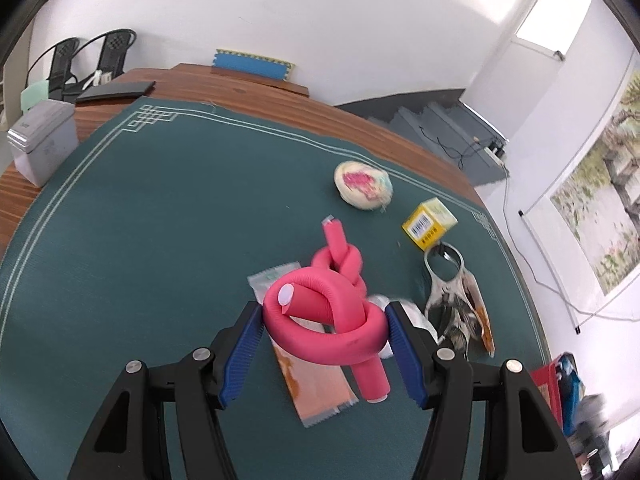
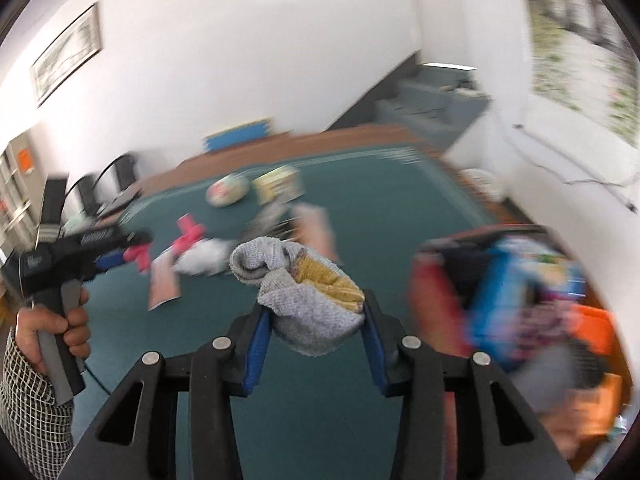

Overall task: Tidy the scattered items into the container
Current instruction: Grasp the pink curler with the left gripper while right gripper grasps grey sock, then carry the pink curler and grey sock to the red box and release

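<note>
Blue-padded left gripper (image 1: pixel 325 322) clamped the knotted pink foam roller (image 1: pixel 328 312); right gripper (image 2: pixel 316 320) clamped a grey-and-yellow sock bundle (image 2: pixel 304 292), container (image 2: pixel 520 304) at three o'clock.

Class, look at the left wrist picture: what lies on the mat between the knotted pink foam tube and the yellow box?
In the left wrist view, only bare green mat lies between the pink foam tube and the yellow box; the black-and-white packet sits just below that stretch.

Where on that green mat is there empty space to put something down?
The mat's left half is bare, from the white border lines to the pink foam roller. The right side is crowded: round pouch, yellow box, packets.
</note>
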`<state>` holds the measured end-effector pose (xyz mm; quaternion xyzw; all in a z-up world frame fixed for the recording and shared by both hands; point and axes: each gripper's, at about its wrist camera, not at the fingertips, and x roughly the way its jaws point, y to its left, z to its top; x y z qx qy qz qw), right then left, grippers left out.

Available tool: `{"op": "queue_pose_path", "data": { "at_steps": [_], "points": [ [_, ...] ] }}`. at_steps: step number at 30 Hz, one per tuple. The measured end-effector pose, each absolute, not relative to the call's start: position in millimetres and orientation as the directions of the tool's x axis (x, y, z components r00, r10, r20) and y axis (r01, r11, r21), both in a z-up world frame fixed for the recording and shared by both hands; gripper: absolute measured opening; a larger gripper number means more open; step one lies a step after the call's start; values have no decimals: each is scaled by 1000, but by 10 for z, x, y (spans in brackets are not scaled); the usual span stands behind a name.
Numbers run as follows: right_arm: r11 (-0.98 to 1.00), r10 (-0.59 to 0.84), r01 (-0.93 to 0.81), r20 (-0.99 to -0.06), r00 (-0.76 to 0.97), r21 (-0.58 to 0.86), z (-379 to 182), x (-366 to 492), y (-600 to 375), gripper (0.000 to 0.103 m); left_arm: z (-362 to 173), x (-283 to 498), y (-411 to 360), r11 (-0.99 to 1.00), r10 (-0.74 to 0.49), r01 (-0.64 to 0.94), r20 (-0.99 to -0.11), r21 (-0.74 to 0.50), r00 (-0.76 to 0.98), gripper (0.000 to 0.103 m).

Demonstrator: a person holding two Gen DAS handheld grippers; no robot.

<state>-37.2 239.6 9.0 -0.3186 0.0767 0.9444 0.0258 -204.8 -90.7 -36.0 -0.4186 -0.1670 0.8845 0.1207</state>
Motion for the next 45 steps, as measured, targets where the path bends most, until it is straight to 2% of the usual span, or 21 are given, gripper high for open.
{"op": "queue_pose_path", "data": {
  "at_steps": [7,15,23,30,38,45],
  "points": [
    [-941,172,-305,-572,-802,144,254,236,3233,46,-335,-1948,-664,-928,353,-138,-703,-345,-618,64],
    [-884,265,-439,-601,-754,162,117,609,3821,46,-245,-1672,-154,-889,457,-281,-699,-361,-550,64],
    [-885,227,-425,-623,-748,188,-93,487,4011,46,70,-1227,534,-808,578,-453,-655,-376,-486,64],
    [-904,247,-412,-647,-721,114,-237,413,4045,46,268,-925,1280,-710,675,-575,-627,-406,-390,64],
    [-930,216,-354,-626,-750,103,-241,518,4004,49,291,-735,2185,-652,696,-652,-646,-387,-312,64],
    [-937,172,-318,-602,-780,143,-221,659,4052,54,151,-791,2649,-635,679,-685,-680,-357,-276,64]
  ]
}}
